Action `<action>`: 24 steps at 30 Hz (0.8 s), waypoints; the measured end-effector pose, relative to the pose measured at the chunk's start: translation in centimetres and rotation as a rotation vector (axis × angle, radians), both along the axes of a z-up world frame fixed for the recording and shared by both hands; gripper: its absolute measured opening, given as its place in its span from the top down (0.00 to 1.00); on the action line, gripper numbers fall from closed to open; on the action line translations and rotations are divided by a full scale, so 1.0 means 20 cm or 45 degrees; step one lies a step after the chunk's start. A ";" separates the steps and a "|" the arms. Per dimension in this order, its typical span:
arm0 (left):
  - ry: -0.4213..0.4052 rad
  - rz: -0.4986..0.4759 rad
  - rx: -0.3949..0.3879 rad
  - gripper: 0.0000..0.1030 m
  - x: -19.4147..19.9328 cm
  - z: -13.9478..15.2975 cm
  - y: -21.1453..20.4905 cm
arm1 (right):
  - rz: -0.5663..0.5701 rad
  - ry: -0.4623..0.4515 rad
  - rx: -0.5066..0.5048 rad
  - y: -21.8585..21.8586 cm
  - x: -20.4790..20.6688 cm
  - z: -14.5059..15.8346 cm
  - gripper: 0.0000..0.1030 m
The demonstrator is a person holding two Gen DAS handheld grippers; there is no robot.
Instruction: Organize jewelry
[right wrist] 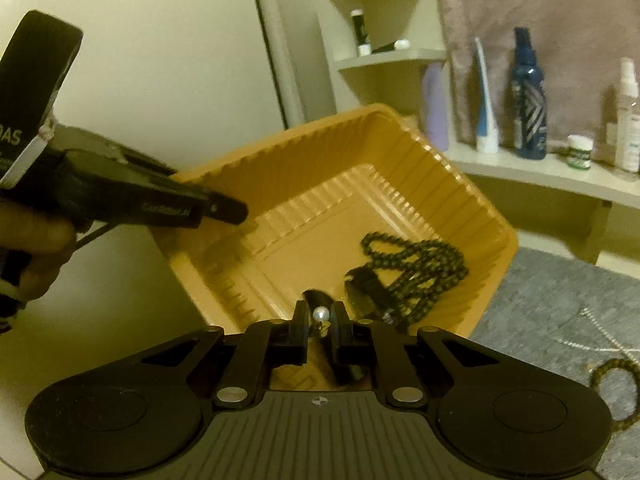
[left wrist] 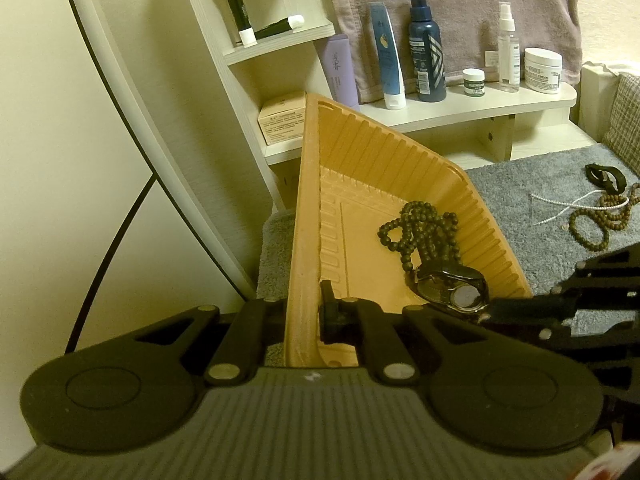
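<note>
My left gripper (left wrist: 306,314) is shut on the rim of an orange ribbed plastic tray (left wrist: 308,184), tilting it up. In the tray lie a dark bead necklace (left wrist: 424,228) and a black wristwatch (left wrist: 452,286). My right gripper (right wrist: 321,322) is over the tray's (right wrist: 320,140) near side, shut on a small pearl earring (right wrist: 321,315). The bead necklace (right wrist: 420,264) and the watch (right wrist: 362,284) lie just beyond it. The left gripper (right wrist: 224,210) shows at the tray's left rim.
A brown bead bracelet (left wrist: 596,220), a white pearl strand (left wrist: 568,204) and a black band (left wrist: 606,176) lie on the grey mat (left wrist: 552,216) to the right. A white shelf (left wrist: 472,106) with bottles and jars stands behind. A white mirror frame (left wrist: 120,120) is at the left.
</note>
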State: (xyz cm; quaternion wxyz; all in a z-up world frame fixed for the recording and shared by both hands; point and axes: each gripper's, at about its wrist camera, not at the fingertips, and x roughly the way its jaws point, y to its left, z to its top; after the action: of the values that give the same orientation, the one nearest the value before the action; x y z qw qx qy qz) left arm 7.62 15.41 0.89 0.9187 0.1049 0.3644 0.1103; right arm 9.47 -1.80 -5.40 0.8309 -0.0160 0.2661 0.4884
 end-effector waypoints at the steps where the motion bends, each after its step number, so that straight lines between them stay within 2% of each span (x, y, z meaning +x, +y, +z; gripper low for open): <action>1: 0.000 0.000 0.000 0.94 0.00 0.00 0.00 | -0.001 0.001 0.006 -0.01 -0.01 0.00 0.89; 7: 0.000 0.000 0.000 0.94 0.00 0.00 0.00 | -0.104 -0.027 0.031 -0.08 0.00 0.01 0.88; 12: -0.001 0.000 0.003 0.94 0.00 0.00 0.00 | -0.310 -0.048 -0.001 -0.21 0.04 -0.01 0.88; 18: -0.001 0.000 0.005 0.94 0.00 0.00 0.00 | -0.597 0.002 -0.079 -0.42 0.13 -0.11 0.88; 24: -0.001 -0.001 0.008 0.94 0.00 0.00 -0.01 | -0.696 -0.002 -0.143 -0.56 0.20 -0.16 0.88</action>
State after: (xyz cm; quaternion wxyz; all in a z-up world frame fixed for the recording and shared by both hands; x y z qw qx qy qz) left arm 7.67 15.27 0.88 0.9186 0.1077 0.3636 0.1112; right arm 13.47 -12.98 -8.68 0.9298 0.0098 0.2865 0.2307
